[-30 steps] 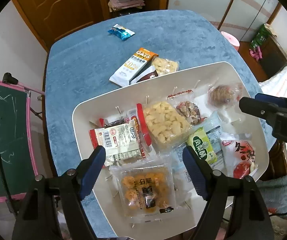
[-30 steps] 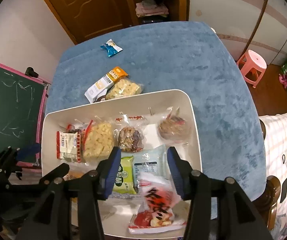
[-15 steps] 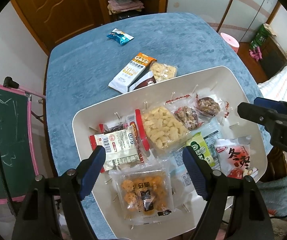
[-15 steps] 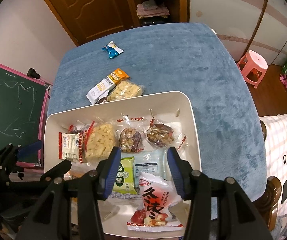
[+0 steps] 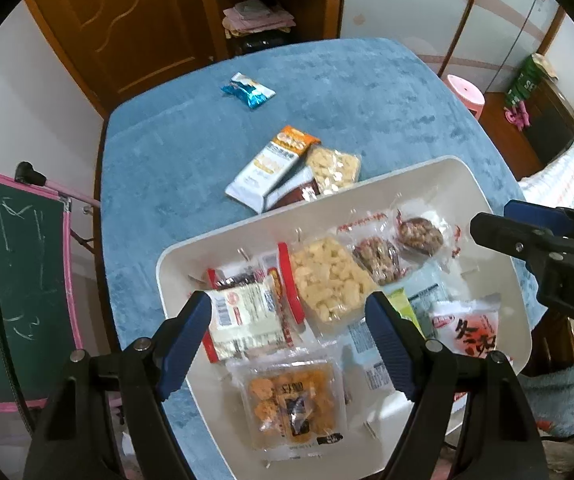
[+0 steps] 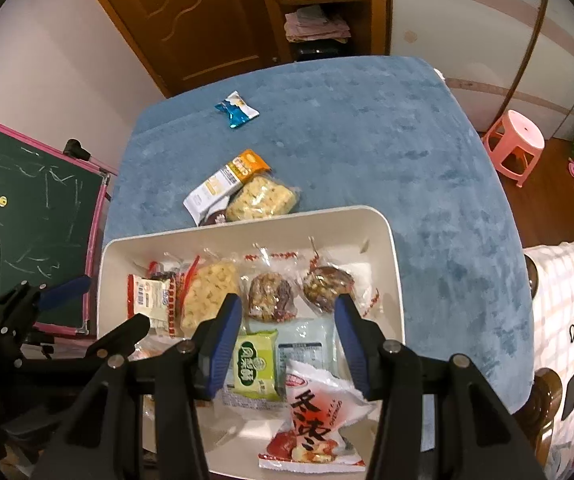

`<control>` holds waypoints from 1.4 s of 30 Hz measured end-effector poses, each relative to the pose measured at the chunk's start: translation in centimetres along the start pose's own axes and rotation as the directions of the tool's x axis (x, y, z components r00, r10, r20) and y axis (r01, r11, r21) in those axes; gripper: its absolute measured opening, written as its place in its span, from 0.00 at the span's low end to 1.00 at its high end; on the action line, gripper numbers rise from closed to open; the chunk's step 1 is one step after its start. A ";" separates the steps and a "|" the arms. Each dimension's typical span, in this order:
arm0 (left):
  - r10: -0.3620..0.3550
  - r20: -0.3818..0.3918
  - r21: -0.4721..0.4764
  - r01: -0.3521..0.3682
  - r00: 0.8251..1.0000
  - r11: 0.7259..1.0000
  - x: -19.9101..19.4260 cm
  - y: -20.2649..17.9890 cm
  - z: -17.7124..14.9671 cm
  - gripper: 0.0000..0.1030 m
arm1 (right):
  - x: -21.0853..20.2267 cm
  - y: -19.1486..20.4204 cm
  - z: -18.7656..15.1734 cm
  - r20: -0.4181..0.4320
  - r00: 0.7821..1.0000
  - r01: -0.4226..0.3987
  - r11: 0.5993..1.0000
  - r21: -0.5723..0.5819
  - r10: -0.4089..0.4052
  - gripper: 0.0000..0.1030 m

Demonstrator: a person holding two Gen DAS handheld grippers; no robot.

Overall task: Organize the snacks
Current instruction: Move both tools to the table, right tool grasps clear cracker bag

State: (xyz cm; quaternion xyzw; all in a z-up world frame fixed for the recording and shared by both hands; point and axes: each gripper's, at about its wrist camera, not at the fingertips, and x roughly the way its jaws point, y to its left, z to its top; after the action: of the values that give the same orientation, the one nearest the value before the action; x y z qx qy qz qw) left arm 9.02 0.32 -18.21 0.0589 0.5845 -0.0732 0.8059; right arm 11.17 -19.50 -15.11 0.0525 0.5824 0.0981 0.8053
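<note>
A white tray [image 5: 439,176] on the blue table holds several wrapped snacks, among them a brown nut cake [image 5: 421,235] at its far right, which also shows in the right wrist view [image 6: 327,285]. An orange-white bar [image 5: 271,168], a pale puffed snack [image 5: 333,170] and a dark packet lie just beyond the tray. A blue packet [image 5: 249,91] lies further back. My left gripper [image 5: 289,340] is open and empty above the tray's near left. My right gripper [image 6: 289,344] is open and empty above the tray's near middle.
The white tray also shows in the right wrist view [image 6: 391,240]. A green chalkboard [image 5: 11,280] stands left of the table. A pink stool [image 6: 515,140] stands to the right. A wooden door and shelf are behind the table. A cloth-covered surface [image 6: 567,320] is at right.
The brown nut cake has dropped into the tray's far right and settled beside the other nut cake. Both grippers have drawn back and up slightly.
</note>
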 end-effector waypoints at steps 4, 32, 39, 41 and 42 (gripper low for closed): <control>0.039 0.037 -0.019 -0.038 0.999 0.999 -1.1 0.9 1.9 0.76 | 0.0 0.3 1.7 0.005 1.000 -0.028 0.999 -0.030 0.028 0.48; -0.024 -0.146 0.293 0.066 0.989 0.954 13.6 3.9 15.6 0.76 | 16.0 -0.7 11.0 -0.238 0.963 -0.052 0.957 0.286 0.124 0.48; -0.062 -0.216 0.348 0.136 0.974 0.928 17.2 3.6 16.0 0.76 | 18.8 -0.4 11.3 -0.308 0.943 -0.011 0.937 0.349 0.126 0.57; -0.072 -0.230 0.358 0.153 0.971 0.921 18.0 3.6 16.1 0.76 | 19.5 -0.3 11.3 -0.331 0.935 -0.001 0.935 0.353 0.126 0.58; -0.076 -0.239 0.358 0.161 0.968 0.920 18.4 3.6 16.2 0.76 | 19.7 -0.3 11.3 -0.333 0.934 -0.003 0.934 0.357 0.130 0.61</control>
State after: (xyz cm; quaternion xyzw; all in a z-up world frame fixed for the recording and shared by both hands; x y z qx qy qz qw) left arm 30.43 0.05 -30.65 0.1839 0.6480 -0.2253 0.7039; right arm 27.90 -15.18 -29.90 0.1969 0.7227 0.0281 0.6620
